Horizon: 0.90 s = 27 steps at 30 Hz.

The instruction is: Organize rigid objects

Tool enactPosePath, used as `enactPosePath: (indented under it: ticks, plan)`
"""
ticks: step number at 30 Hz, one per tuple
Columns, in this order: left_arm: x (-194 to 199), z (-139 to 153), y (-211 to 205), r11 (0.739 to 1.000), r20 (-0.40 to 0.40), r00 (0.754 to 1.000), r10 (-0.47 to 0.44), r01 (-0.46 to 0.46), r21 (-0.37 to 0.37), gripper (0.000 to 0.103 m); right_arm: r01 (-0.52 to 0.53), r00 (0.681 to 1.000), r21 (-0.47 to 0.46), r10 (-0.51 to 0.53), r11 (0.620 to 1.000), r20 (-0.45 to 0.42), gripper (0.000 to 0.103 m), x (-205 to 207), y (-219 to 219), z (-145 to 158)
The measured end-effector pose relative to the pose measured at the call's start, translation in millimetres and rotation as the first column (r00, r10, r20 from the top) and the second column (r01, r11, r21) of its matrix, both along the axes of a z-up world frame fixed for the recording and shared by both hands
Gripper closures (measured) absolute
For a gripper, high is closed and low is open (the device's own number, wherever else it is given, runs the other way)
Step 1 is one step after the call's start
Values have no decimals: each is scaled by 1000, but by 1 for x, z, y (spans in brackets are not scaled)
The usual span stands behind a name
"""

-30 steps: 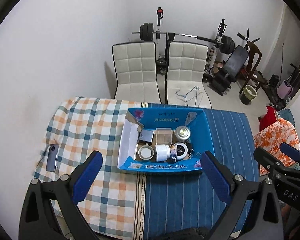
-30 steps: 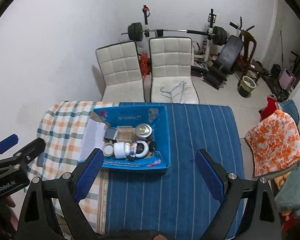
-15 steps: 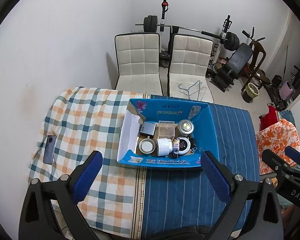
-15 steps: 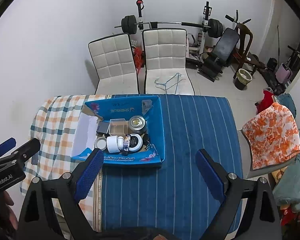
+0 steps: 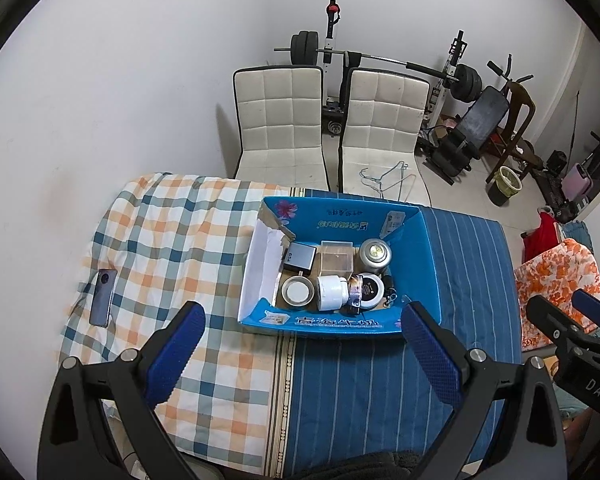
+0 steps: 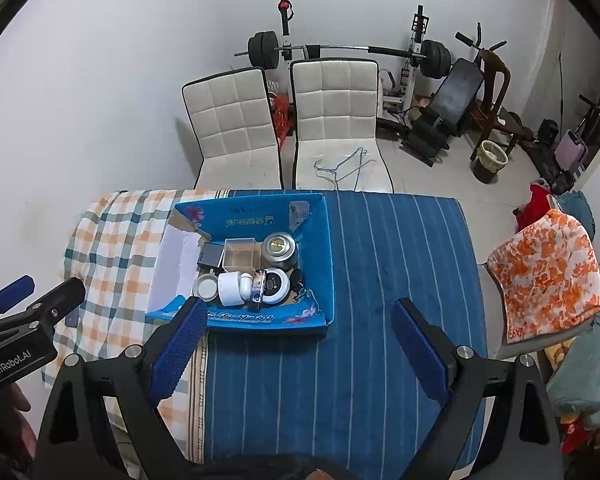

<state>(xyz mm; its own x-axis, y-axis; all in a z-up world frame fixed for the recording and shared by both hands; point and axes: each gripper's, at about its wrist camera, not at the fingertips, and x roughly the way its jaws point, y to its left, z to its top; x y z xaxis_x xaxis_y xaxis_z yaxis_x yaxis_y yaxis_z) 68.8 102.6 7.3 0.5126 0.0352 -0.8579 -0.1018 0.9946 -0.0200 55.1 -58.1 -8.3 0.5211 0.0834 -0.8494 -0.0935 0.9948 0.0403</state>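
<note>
Checked and blue-striped cloths cover the table (image 5: pixel 340 392). Blue box (image 5: pixel 424 264) sits mid-table holding a white jar (image 5: pixel 332 291), metal tin (image 5: pixel 375 255) and clear case (image 5: pixel 336 262). Left gripper (image 5: pixel 302 350) and right gripper (image 6: pixel 298 346) both hover above the near edge, fingers spread, holding nothing. Phone (image 5: pixel 103 297) lies far left.

A lived-in home room doubling as a gym: a barbell rack (image 5: pixel 384 60) and weight bench (image 5: pixel 472 128) stand behind two white padded chairs (image 5: pixel 284 120) (wire hangers on one), with checked and striped cloths (image 6: pixel 380 280) covering the worktop.
</note>
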Motion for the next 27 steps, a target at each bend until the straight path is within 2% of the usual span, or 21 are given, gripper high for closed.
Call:
enactPosePath:
  ticks: [27]
  plan:
    - [-3,0,4,1000,4,1000,9,-9,7,3,-23,1000,-8,23,1000,10,8,-3,-2,12]
